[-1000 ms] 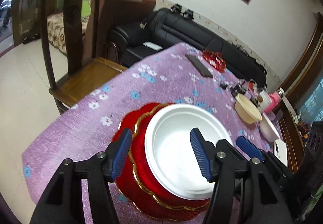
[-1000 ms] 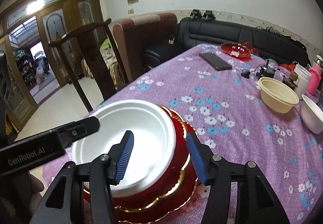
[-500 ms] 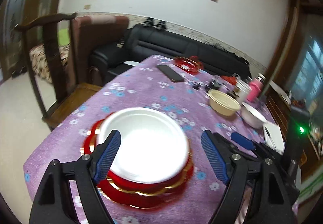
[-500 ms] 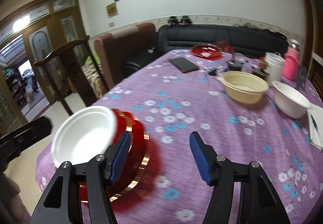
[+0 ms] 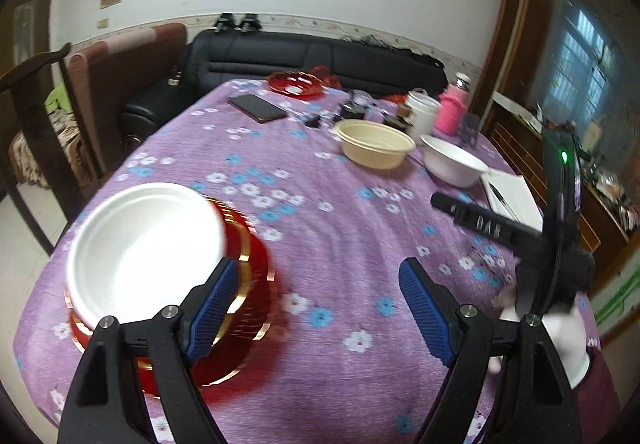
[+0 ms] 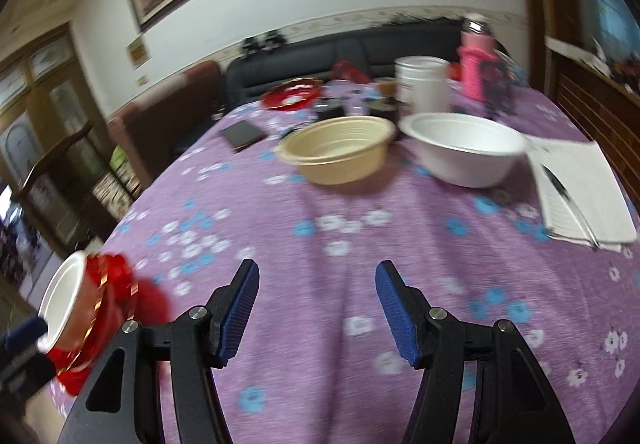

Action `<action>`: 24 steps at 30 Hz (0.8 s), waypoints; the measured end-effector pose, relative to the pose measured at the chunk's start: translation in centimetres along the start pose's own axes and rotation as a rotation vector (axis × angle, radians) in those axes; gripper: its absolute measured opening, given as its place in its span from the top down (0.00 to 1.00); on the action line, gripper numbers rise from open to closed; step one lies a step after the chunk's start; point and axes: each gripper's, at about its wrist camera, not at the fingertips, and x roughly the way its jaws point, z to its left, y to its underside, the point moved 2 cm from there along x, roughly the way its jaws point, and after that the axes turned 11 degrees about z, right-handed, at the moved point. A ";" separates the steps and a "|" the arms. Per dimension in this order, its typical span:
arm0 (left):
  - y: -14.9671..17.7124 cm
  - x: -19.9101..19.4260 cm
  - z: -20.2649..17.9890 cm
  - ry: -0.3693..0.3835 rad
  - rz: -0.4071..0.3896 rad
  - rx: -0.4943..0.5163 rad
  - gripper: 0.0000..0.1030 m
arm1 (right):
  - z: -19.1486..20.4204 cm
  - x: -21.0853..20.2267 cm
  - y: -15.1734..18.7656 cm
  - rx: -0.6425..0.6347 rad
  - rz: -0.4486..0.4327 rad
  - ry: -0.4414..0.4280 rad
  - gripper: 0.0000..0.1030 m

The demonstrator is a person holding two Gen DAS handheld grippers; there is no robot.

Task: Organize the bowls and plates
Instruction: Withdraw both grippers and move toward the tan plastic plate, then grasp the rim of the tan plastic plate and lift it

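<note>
A white plate [image 5: 144, 244] lies on top of a stack of red, gold-rimmed plates [image 5: 248, 284] at the near left of the purple flowered table [image 5: 340, 244]. My left gripper [image 5: 320, 288] is open just right of the stack, with only cloth between its fingers. My right gripper [image 6: 316, 284] is open over bare cloth mid-table, and the stack [image 6: 104, 308] sits far to its lower left. Ahead of it stand a beige bowl [image 6: 336, 155] and a white bowl [image 6: 464, 151] side by side. Both bowls [image 5: 376, 143] [image 5: 452, 163] also show in the left wrist view.
An open notebook with a pen [image 6: 580, 187] lies at the right edge. At the far end are a red dish [image 6: 292, 95], a dark phone [image 6: 242, 133], a white tub [image 6: 420, 83] and a pink bottle [image 6: 474, 67]. A gloved hand [image 5: 560, 328] holds the right tool. A wooden chair [image 5: 36, 115] stands left.
Both grippers straddled the stack's rim a second ago. Their jaws have widened and both have swung right, leaving the stack resting at the left of each view.
</note>
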 end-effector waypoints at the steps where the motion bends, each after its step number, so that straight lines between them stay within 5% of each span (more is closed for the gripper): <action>1: 0.0 0.4 -0.4 0.004 0.006 0.006 0.21 | -0.9 0.1 -0.4 0.025 0.002 0.002 0.37; 11: 0.3 3.4 -4.1 0.034 0.066 0.104 0.21 | -4.3 4.3 -6.2 0.196 0.050 -0.061 0.37; 21: -0.4 4.4 -2.5 0.051 0.103 0.098 0.21 | -4.9 12.7 -12.7 0.384 0.140 -0.104 0.37; 23: -0.4 4.8 -1.9 0.049 0.112 0.084 0.21 | -4.6 13.3 -12.9 0.388 0.159 -0.107 0.51; 24: -0.4 4.9 -1.7 0.049 0.114 0.078 0.21 | -4.5 13.5 -12.9 0.383 0.172 -0.095 0.70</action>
